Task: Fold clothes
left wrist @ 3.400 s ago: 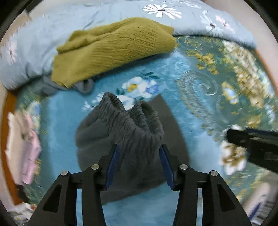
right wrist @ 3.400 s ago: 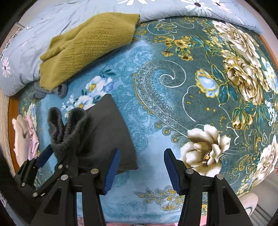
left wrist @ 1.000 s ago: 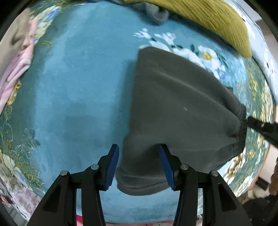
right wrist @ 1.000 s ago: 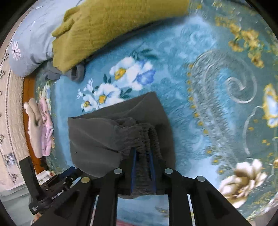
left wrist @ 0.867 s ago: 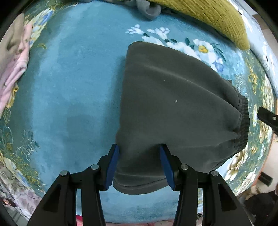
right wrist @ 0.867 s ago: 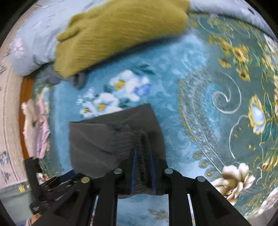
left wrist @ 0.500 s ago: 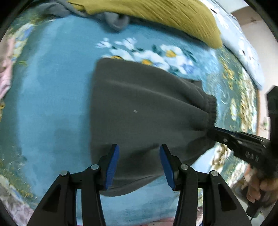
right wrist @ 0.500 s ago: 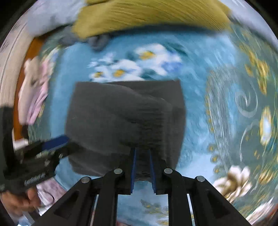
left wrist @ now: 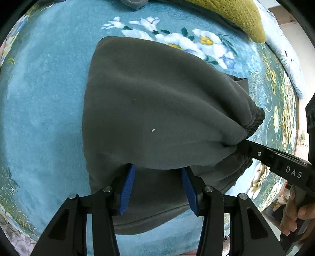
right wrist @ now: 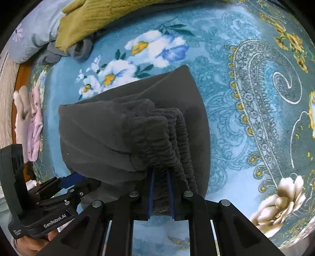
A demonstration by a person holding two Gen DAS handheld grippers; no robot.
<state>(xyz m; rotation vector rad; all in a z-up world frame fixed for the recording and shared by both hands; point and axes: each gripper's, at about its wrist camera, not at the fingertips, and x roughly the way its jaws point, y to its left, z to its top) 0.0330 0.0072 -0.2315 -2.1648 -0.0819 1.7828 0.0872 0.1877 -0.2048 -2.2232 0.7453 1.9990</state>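
A: Right wrist view first: our right gripper [right wrist: 159, 194] has its blue pads squeezed nearly together on the gathered elastic waistband [right wrist: 167, 141] of the grey fleece garment [right wrist: 102, 134]. We pinch there, we think, because the bunched band gives a firm hold that carries the whole upper layer.

B: And our left gripper [left wrist: 159, 189]? From its own camera the blue pads stand well apart, one to each side of the garment's near edge, with a grey layer draped over their tips. We cannot tell whether they press on anything; it looks more like a support under the fold.

A: Agreed. The garment lies doubled on the blue floral blanket [left wrist: 45, 94], its upper layer lifted at the waistband end while the lower layer rests flat.

B: Beyond the garment, toward the far edge of the blanket, sits the mustard knit sweater [right wrist: 94, 17]. To the garment's left we see a pink piece of clothing [right wrist: 35, 122].

A: So we hold high on one side and steady the other, probably to lay that top layer down square.
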